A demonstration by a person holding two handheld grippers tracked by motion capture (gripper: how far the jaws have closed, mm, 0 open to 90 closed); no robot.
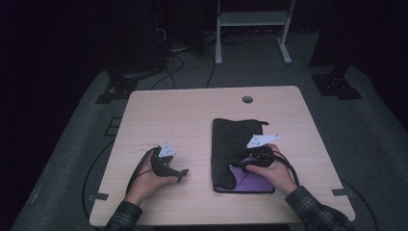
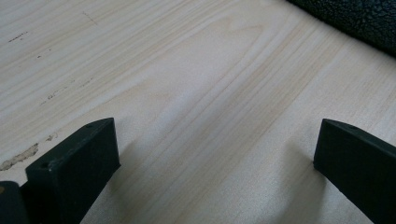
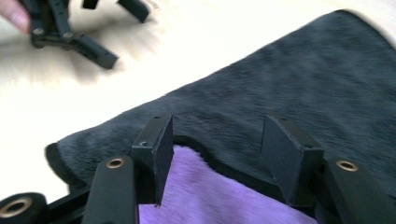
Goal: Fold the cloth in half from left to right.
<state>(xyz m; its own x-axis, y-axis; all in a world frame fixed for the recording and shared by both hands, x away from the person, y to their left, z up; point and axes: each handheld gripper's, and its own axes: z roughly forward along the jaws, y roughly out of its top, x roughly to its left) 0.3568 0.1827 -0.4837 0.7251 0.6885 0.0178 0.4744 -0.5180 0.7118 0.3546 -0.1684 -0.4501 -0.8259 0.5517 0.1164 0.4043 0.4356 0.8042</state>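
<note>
Left gripper (image 1: pixel 182 174) sits low over bare table (image 1: pixel 192 110), jaws spread wide w/ nothing but wood grain between them. Looks parked, prob. just kept out of the way while the other hand works. A sliver of the dark pouch (image 2: pixel 355 18) shows well beyond its jaws, at upper right in the left gripper view, so it's apart from the thing, not touching.

Right gripper (image 3: pixel 215 149) is over the near end of the pouch (image 1: pixel 235 144), which lies flat on the table, long way running away from the person. Jaws are parted about halfway, no pad pressing on anything. Between and just below them is the purple lining (image 3: pixel 215 200), w/ the black fuzzy edge of the opening curving just past the tips. My guess: jaws are held apart like that to straddle the lip and pinch it, either to spread the mouth or lift the flap. Not gripped yet, as far as I can see.
</note>
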